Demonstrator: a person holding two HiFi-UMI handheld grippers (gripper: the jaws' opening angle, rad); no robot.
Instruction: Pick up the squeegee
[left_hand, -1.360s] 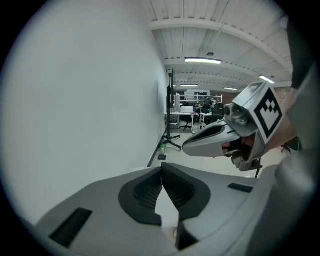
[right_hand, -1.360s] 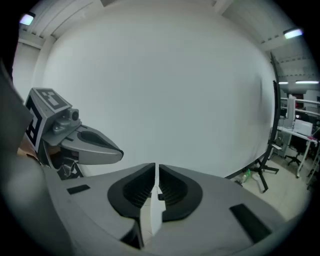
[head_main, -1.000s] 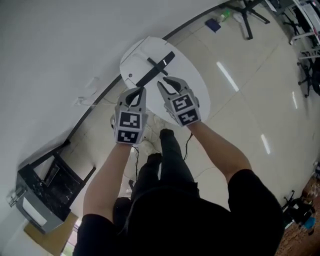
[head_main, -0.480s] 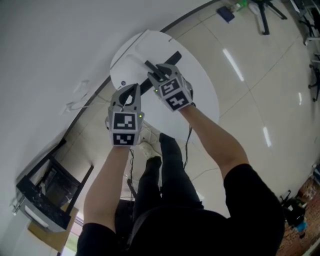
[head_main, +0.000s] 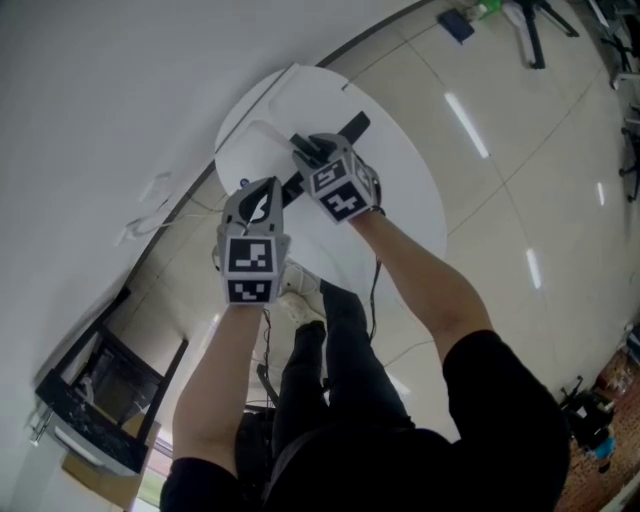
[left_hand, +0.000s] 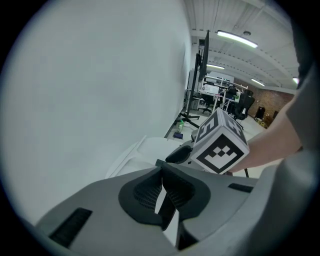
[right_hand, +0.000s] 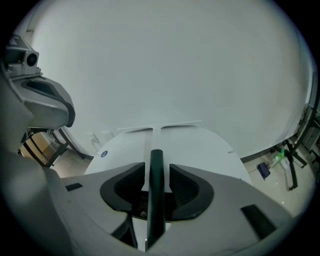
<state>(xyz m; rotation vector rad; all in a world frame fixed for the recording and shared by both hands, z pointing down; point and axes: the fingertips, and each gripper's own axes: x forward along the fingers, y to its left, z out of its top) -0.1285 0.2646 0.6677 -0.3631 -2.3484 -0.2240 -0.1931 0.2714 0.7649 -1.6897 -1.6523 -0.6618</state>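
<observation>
A black squeegee (head_main: 352, 127) lies aslant on the round white table (head_main: 400, 200). My right gripper (head_main: 305, 150) is down over its handle. In the right gripper view the dark handle (right_hand: 156, 175) runs straight between the open jaws, with a gap on each side. My left gripper (head_main: 265, 190) hovers at the table's near left edge, beside the right one. Its jaws (left_hand: 162, 167) meet at the tips with nothing between them. The marker cube of the right gripper (left_hand: 220, 147) shows in the left gripper view.
The table stands against a white wall (head_main: 100, 80). A black frame stand (head_main: 100, 390) sits on the floor at lower left. A cable (head_main: 150, 215) trails along the wall base. The person's legs (head_main: 330, 330) are below the table edge.
Both grippers came down toward the table. The right one moved forward over the squeegee handle, which now lies between its jaws. The left one sank beside it.
</observation>
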